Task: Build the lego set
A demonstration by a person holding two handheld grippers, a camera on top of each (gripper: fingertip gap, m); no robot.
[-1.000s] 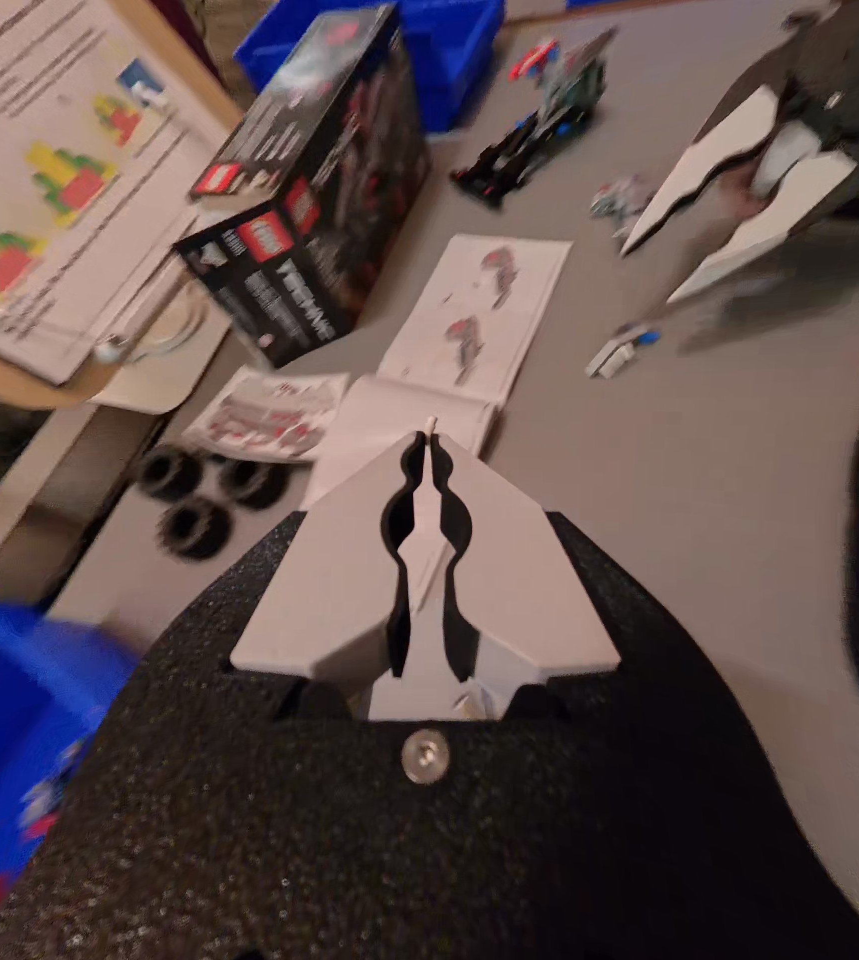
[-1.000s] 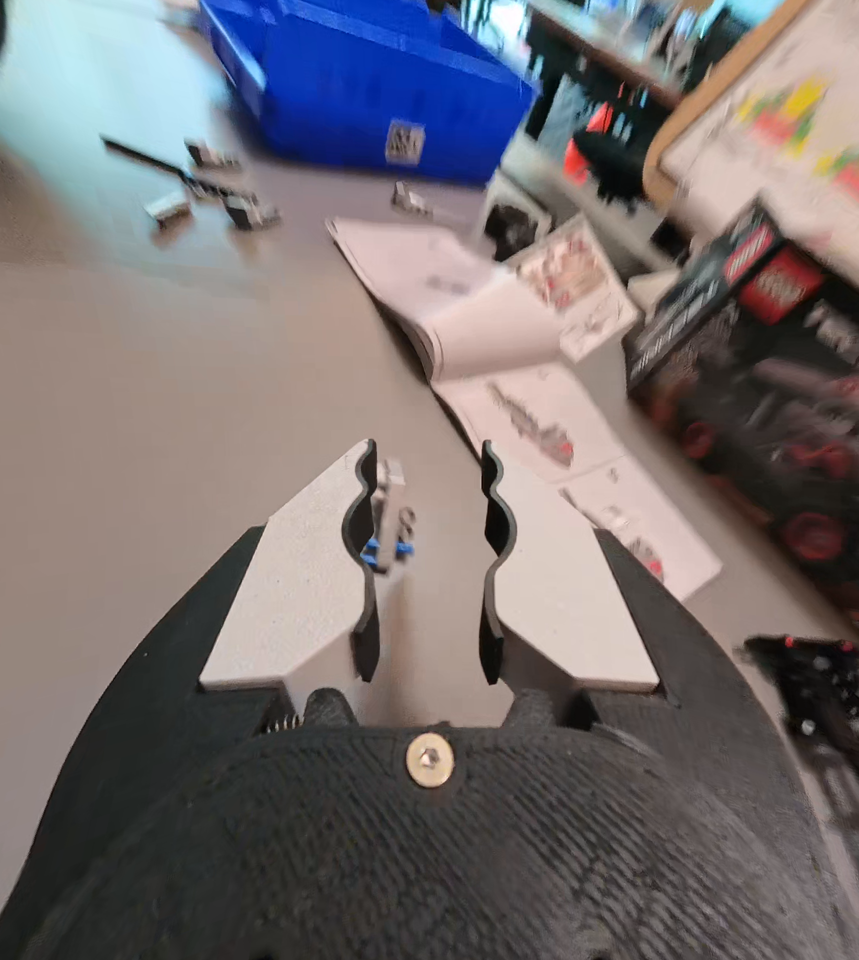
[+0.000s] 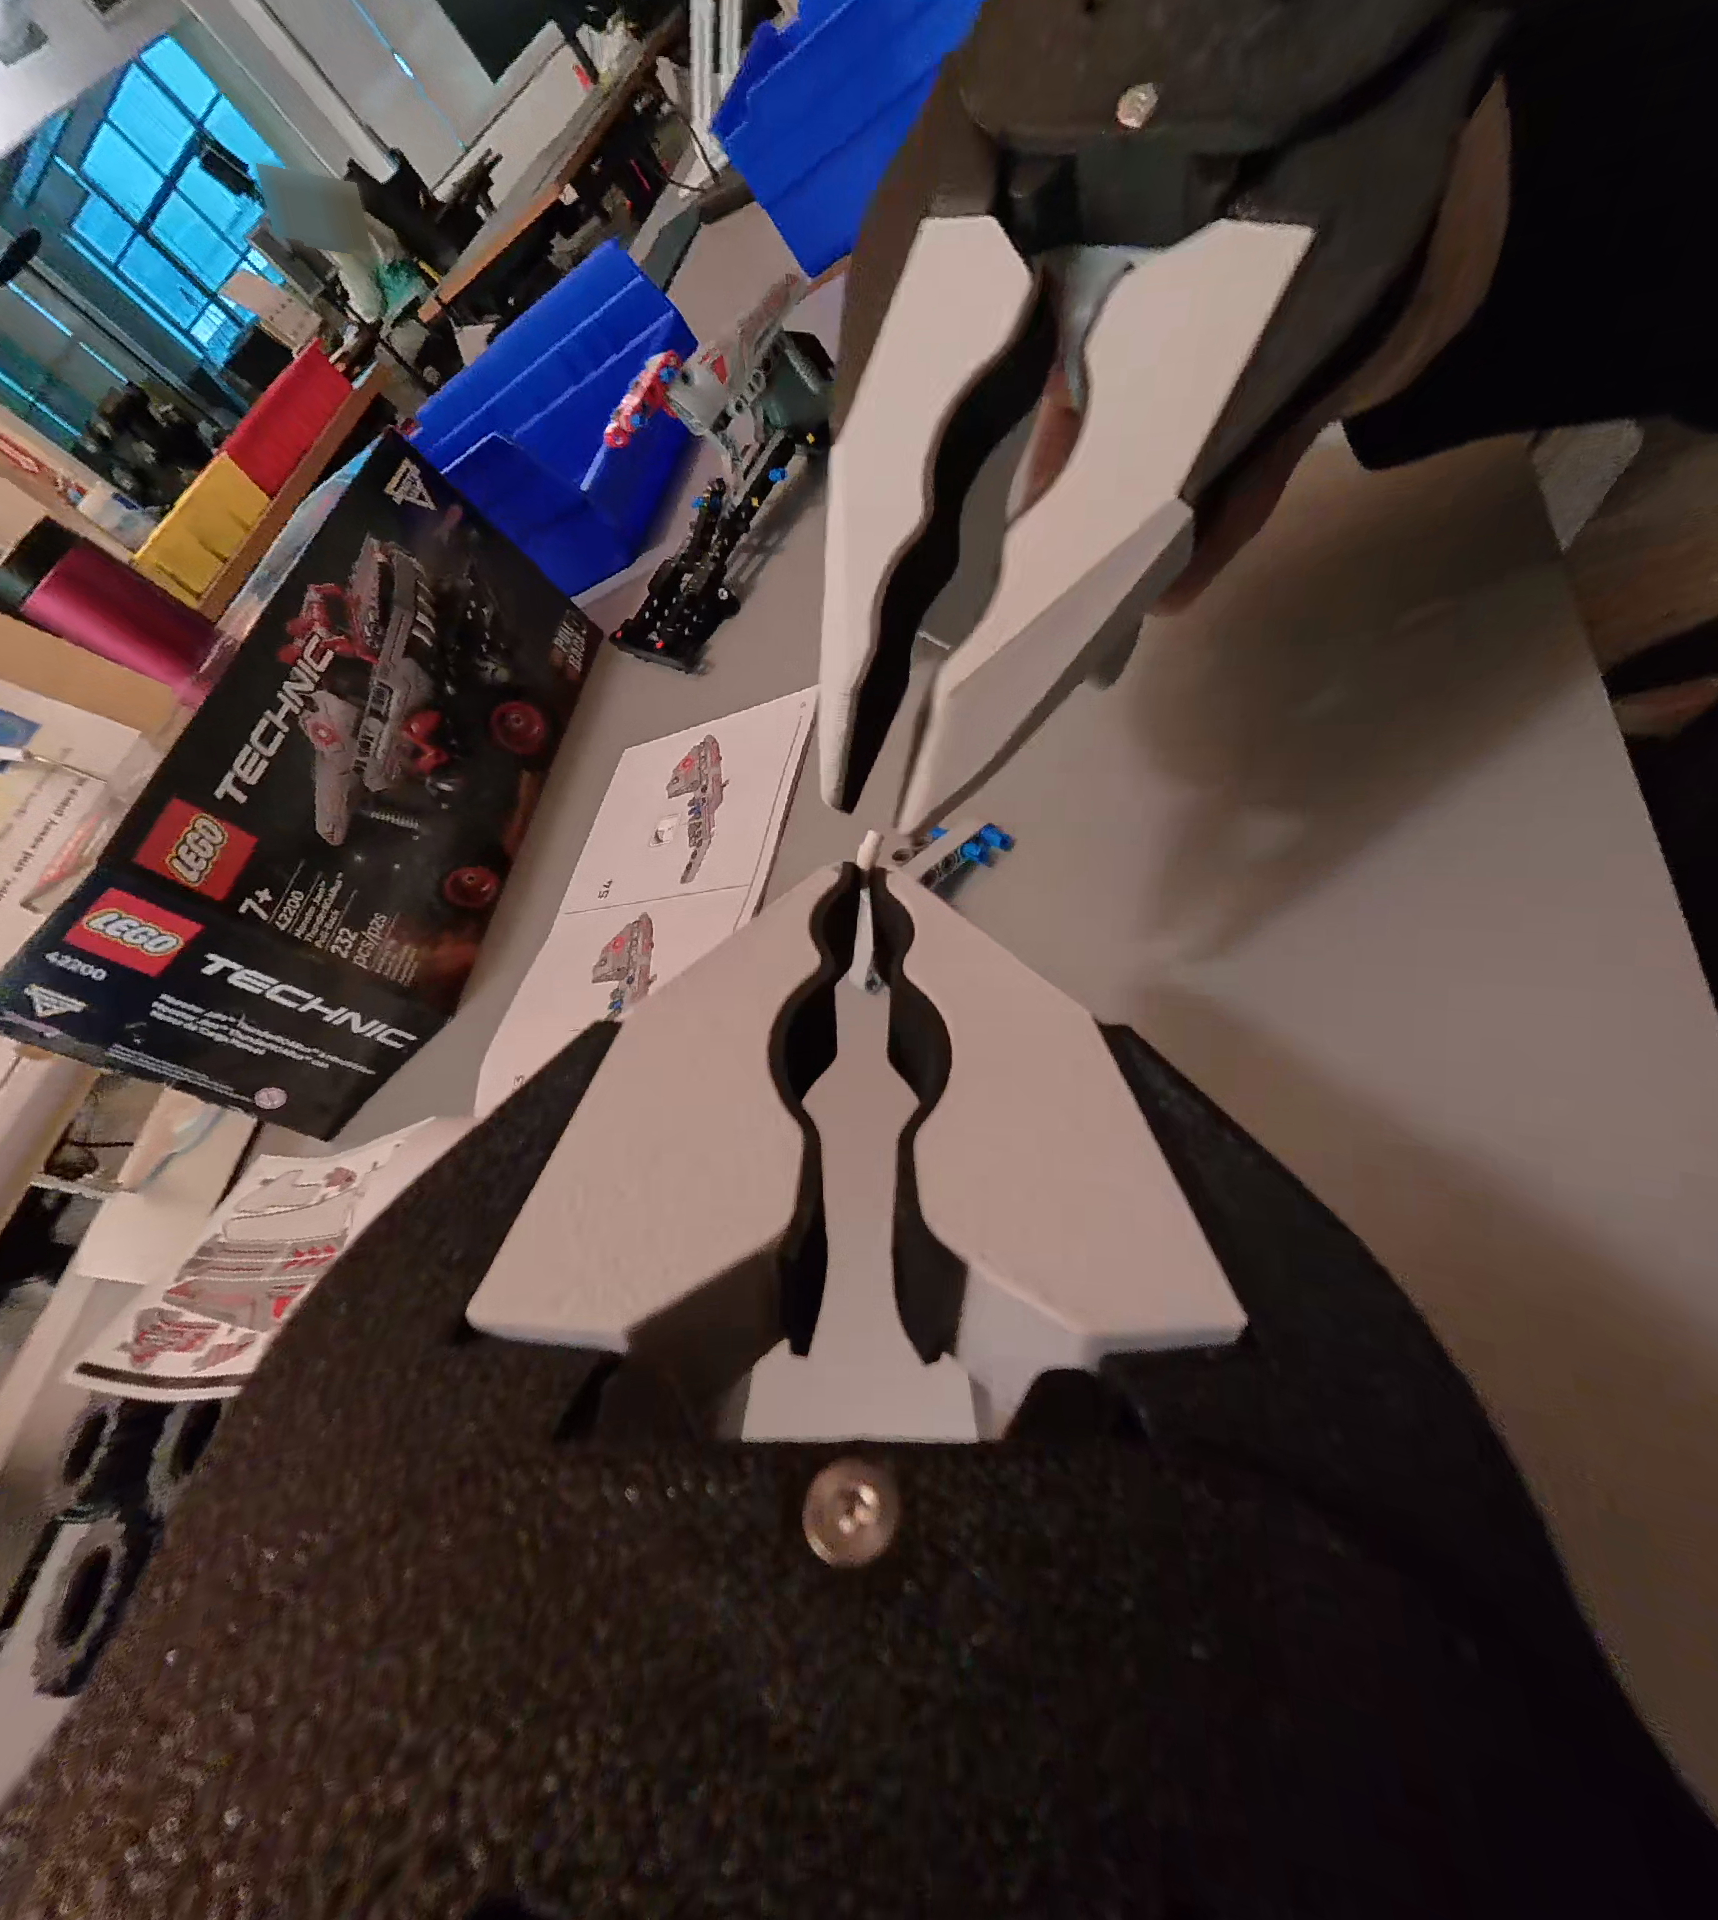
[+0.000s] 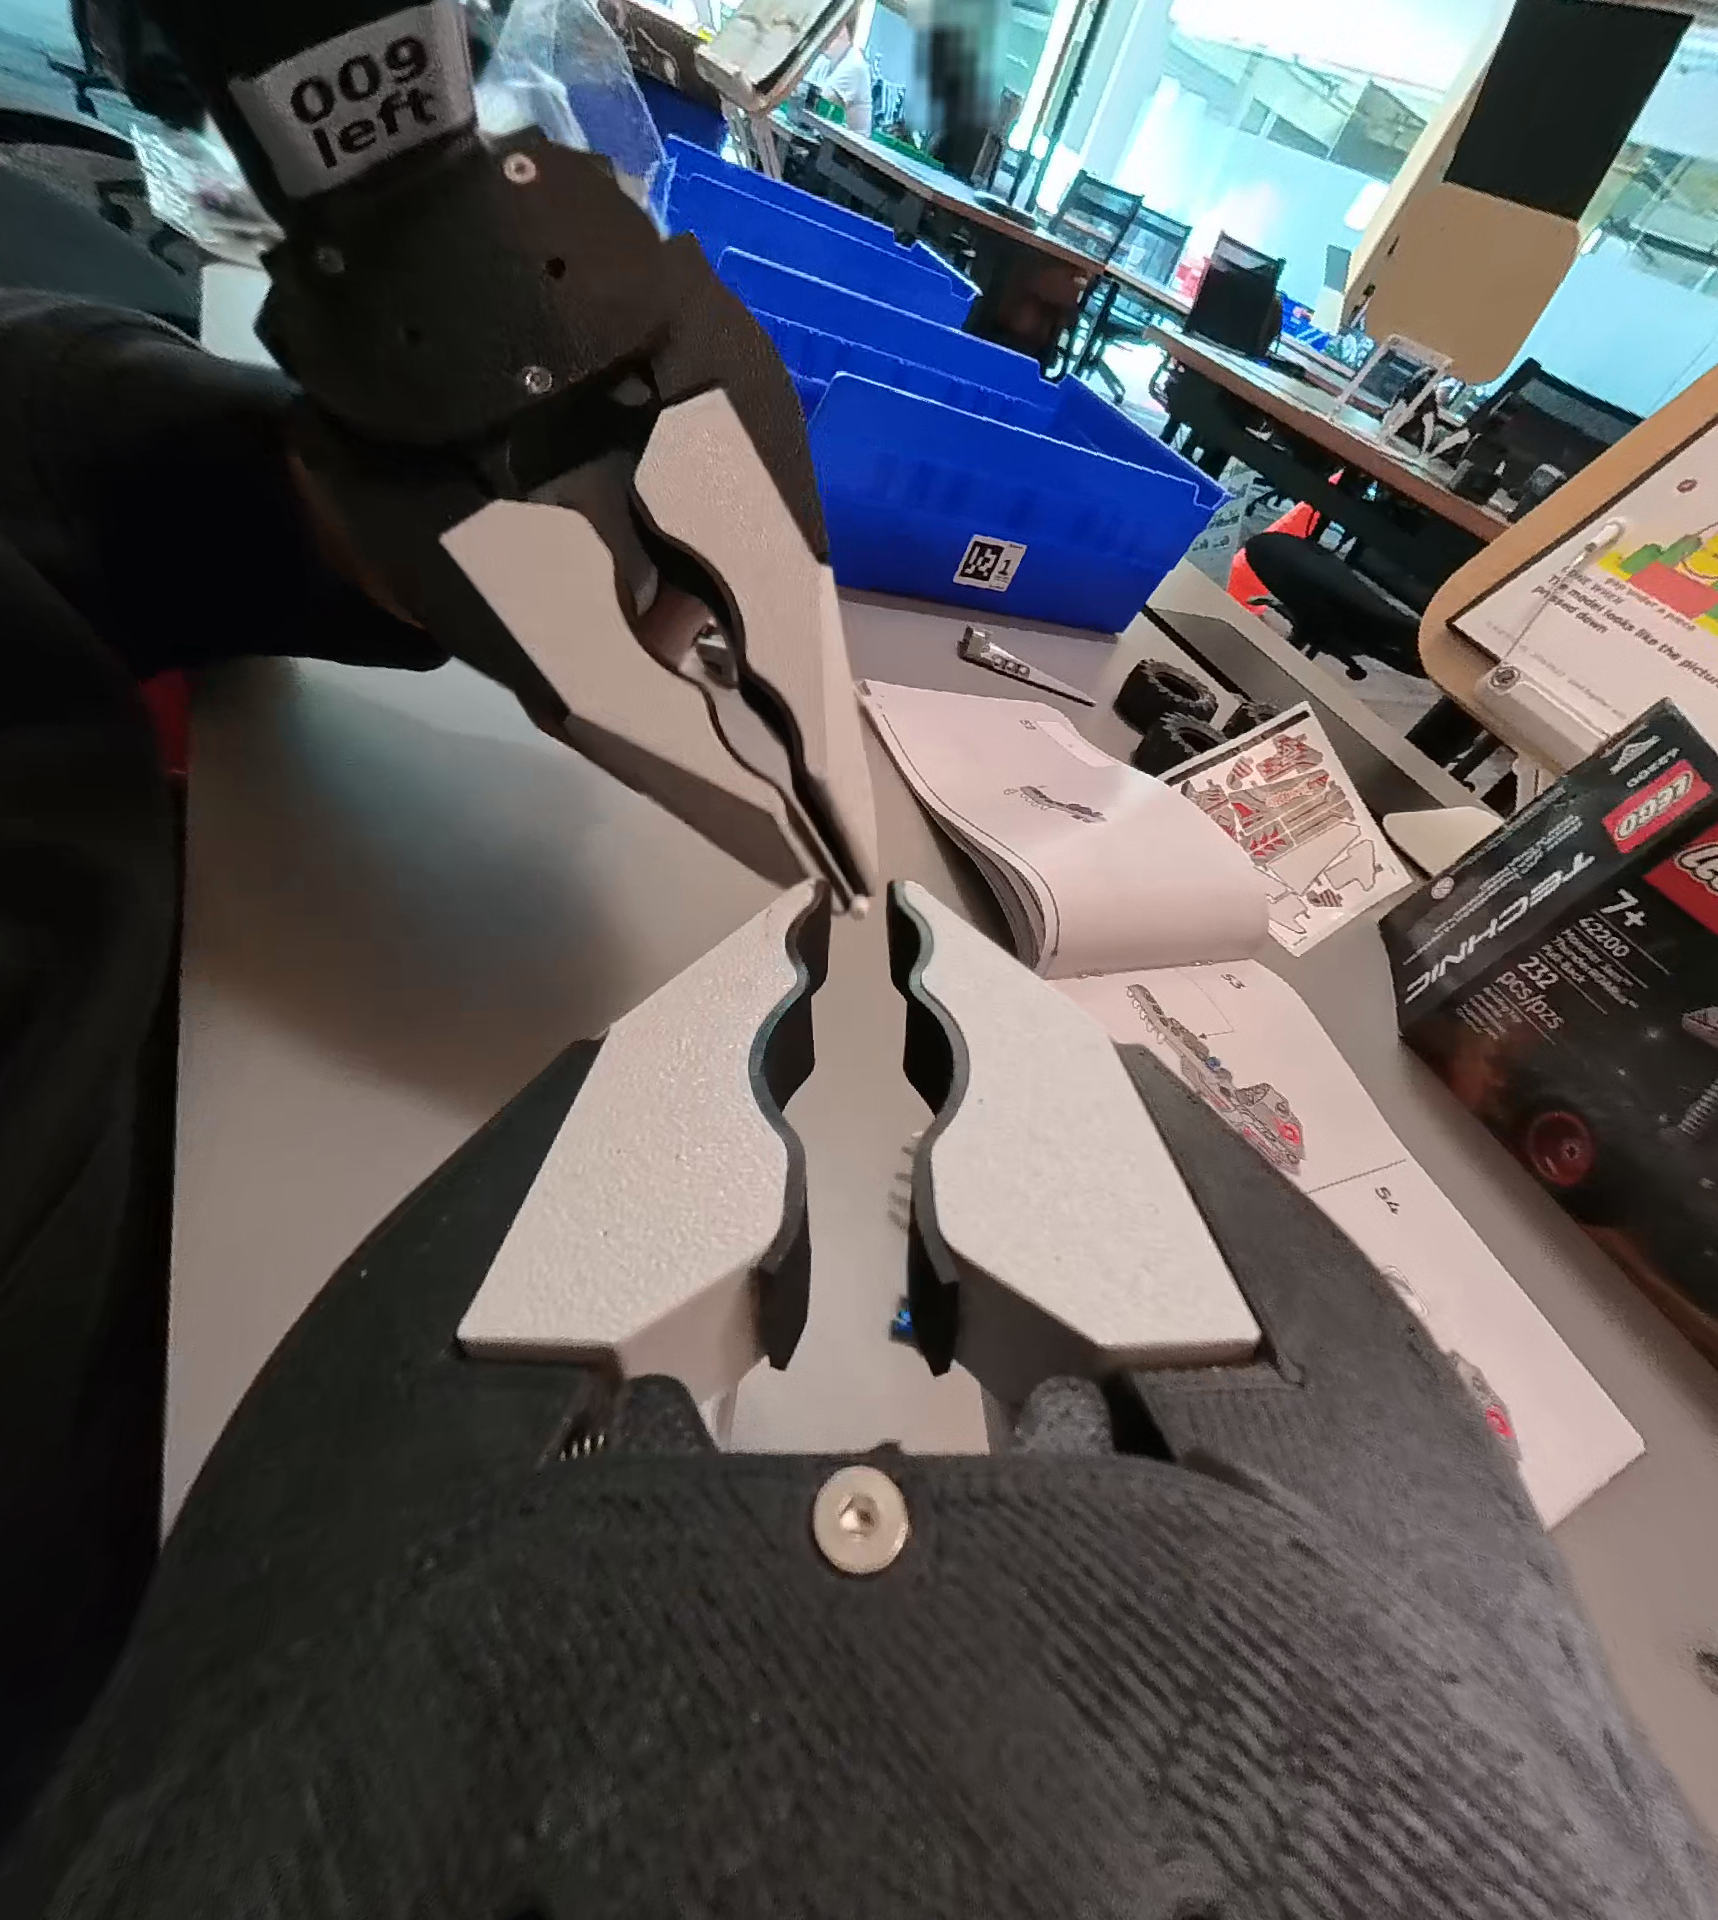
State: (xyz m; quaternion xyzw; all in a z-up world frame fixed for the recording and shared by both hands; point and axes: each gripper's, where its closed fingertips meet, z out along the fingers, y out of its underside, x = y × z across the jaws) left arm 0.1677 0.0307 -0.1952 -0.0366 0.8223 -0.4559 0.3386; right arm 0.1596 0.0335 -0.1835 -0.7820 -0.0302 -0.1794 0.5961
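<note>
My left gripper (image 3: 863,878) is shut on a small white pin (image 3: 869,847) that sticks out past its tips. It also shows in the right wrist view (image 4: 839,883), coming down from the upper left with the pin (image 4: 860,906). My right gripper (image 4: 859,899) has its jaws a narrow gap apart, with nothing between them. The pin's tip sits right at that gap. In the left wrist view the right gripper (image 3: 881,810) points down from above. A small grey piece with blue pins (image 3: 954,847) lies on the table, partly hidden under the right finger (image 4: 899,1174).
On the grey table (image 3: 1354,935) are an open instruction booklet (image 4: 1094,831), a sticker sheet (image 4: 1281,821), the black set box (image 4: 1613,987), black tyres (image 4: 1167,707), and a partly built black model (image 3: 720,499). Blue bins (image 4: 990,488) stand behind. A dark sleeve fills the left. Both grippers' tips are close together, under 4 cm apart.
The two grippers have come together tip to tip above the table. The right jaws stand closer together than before, and the grey piece now lies under the right finger. The left stays shut on the pin.
</note>
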